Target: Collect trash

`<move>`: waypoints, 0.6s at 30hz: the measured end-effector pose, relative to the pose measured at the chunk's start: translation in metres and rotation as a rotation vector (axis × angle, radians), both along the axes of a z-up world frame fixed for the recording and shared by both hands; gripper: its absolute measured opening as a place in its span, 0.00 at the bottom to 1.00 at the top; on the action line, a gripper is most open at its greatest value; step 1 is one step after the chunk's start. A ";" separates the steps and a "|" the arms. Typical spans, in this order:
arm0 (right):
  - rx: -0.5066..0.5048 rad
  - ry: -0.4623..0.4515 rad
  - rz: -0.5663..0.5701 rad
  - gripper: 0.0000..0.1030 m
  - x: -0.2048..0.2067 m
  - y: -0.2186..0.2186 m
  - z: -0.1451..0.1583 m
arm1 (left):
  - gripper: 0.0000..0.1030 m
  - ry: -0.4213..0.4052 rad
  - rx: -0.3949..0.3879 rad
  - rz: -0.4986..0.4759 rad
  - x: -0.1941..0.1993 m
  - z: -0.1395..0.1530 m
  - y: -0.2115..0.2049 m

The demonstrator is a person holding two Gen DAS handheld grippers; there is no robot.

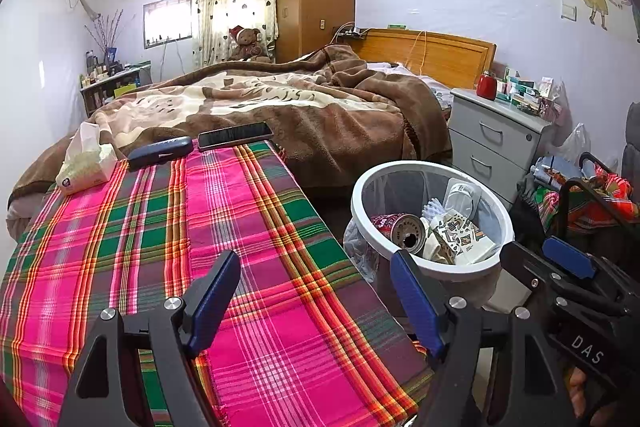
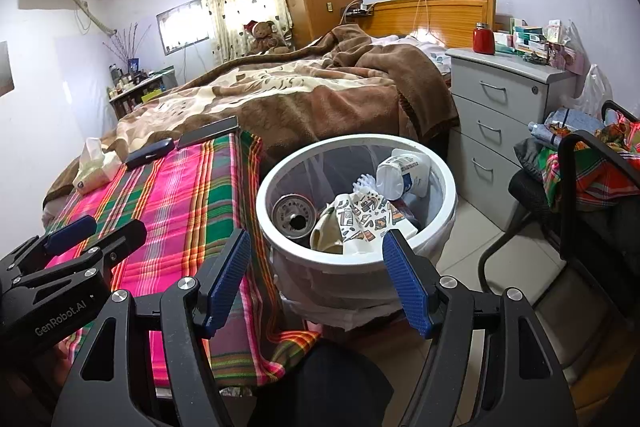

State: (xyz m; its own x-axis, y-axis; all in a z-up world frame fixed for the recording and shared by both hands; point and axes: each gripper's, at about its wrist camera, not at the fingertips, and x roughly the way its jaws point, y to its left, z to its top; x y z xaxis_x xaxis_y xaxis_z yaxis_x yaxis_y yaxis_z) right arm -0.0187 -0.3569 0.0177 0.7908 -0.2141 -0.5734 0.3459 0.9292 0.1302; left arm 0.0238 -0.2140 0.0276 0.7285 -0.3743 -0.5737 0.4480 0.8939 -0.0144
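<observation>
1. Blue-padded fingers of the left gripper [image 1: 316,301] are seen spread wide apart with nothing between them, held above the plaid cloth [image 1: 168,247] that covers the bench
2. The right gripper [image 2: 316,279] is likewise held wide open and empty, its fingers framing the near rim of the white bin [image 2: 360,259], apart from it
3. The bin is lined with a clear bag and stands on the floor just beside the right edge of the bench, between the bench and a grey drawer unit [image 2: 496,107]
4. Trash is seen inside the bin: a crushed can [image 2: 294,217], a patterned paper cup [image 2: 360,219], a white plastic container [image 2: 404,173]
5. At the far end of the cloth a tissue pack [image 1: 86,167], a dark case [image 1: 160,151] and a phone [image 1: 235,135] are laid in a row
6. Beyond the bench a bed with a brown blanket [image 1: 280,103] is seen, and a black chair [image 2: 580,187] piled with clothes stands at the right
</observation>
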 end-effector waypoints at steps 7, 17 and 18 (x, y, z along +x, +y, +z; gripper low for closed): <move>0.002 0.001 0.001 0.68 0.000 0.000 0.000 | 0.75 0.000 -0.002 0.001 0.000 0.000 0.001; 0.002 0.000 0.002 0.68 0.000 0.000 0.000 | 0.75 0.006 -0.008 -0.001 0.000 0.001 0.001; 0.000 0.000 0.002 0.68 0.000 0.000 0.000 | 0.75 0.006 -0.007 0.001 0.000 0.001 0.001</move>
State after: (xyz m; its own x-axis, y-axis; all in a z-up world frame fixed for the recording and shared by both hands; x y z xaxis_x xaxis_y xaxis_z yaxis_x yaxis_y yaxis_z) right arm -0.0186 -0.3570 0.0179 0.7913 -0.2123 -0.5734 0.3441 0.9298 0.1307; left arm 0.0240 -0.2128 0.0285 0.7256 -0.3774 -0.5754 0.4469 0.8943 -0.0230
